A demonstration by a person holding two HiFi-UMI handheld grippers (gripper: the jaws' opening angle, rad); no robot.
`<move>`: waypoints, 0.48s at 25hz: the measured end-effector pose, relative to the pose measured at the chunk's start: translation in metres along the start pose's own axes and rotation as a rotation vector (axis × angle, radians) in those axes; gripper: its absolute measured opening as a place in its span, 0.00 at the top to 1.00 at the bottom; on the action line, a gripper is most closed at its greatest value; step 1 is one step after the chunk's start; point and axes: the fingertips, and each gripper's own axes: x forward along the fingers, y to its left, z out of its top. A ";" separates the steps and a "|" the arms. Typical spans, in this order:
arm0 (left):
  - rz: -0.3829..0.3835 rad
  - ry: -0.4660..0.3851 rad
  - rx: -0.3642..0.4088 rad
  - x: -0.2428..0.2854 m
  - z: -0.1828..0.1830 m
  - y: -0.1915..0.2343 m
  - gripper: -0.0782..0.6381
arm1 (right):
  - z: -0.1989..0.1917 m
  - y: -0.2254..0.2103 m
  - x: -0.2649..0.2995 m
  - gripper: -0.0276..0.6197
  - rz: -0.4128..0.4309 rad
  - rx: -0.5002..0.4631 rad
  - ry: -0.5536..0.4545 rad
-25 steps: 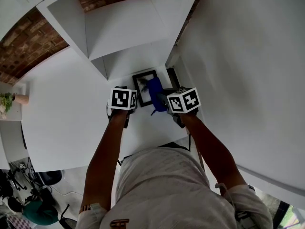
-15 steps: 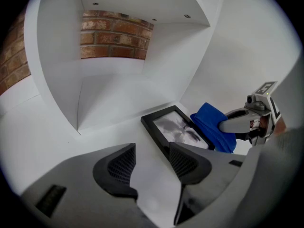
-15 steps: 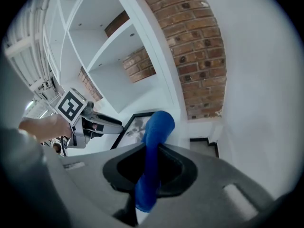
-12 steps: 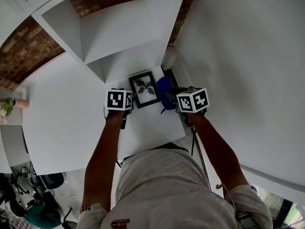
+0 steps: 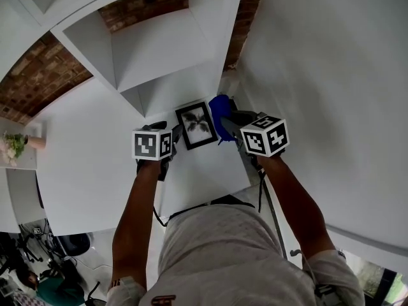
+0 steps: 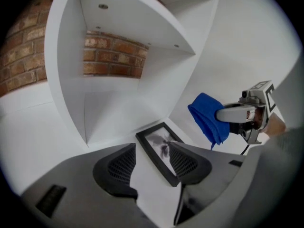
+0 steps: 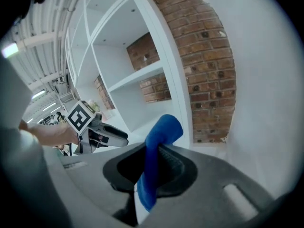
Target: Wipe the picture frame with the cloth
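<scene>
A black picture frame (image 5: 196, 125) holding a dark flower print lies on the white surface (image 5: 204, 167) in front of the shelf unit. In the left gripper view the frame (image 6: 159, 141) runs into the gap of my left gripper (image 6: 152, 150), which stands open, with its right jaw over the frame's near corner. My right gripper (image 7: 154, 151) is shut on a blue cloth (image 7: 161, 129). In the head view the cloth (image 5: 220, 113) hangs just right of the frame and is off the glass. The left gripper (image 5: 171, 132) sits at the frame's left edge.
White open shelf compartments (image 5: 159, 50) rise behind the frame, backed by a brick wall (image 5: 146, 5). A plain white wall (image 5: 331, 75) closes the right side. A small plant (image 5: 13, 142) stands far to the left.
The blue cloth covered the frame's right part a second ago. The right gripper has carried it off to the right, so the whole frame shows. The left gripper stays by the frame's left edge.
</scene>
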 end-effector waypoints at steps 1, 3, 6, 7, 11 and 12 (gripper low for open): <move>-0.005 -0.030 0.008 -0.009 0.008 -0.003 0.59 | 0.008 0.004 -0.004 0.88 0.003 -0.017 -0.018; -0.016 -0.099 0.026 -0.030 0.027 -0.010 0.59 | 0.025 0.012 -0.012 0.88 0.008 -0.052 -0.056; -0.040 -0.224 0.055 -0.065 0.055 -0.024 0.60 | 0.052 0.027 -0.024 0.88 0.017 -0.108 -0.121; -0.050 -0.270 0.066 -0.078 0.064 -0.031 0.61 | 0.061 0.033 -0.029 0.88 0.022 -0.126 -0.144; -0.103 -0.466 0.125 -0.126 0.095 -0.059 0.66 | 0.094 0.061 -0.046 0.88 0.053 -0.194 -0.247; -0.114 -0.511 0.143 -0.136 0.102 -0.066 0.67 | 0.099 0.068 -0.050 0.88 0.063 -0.210 -0.271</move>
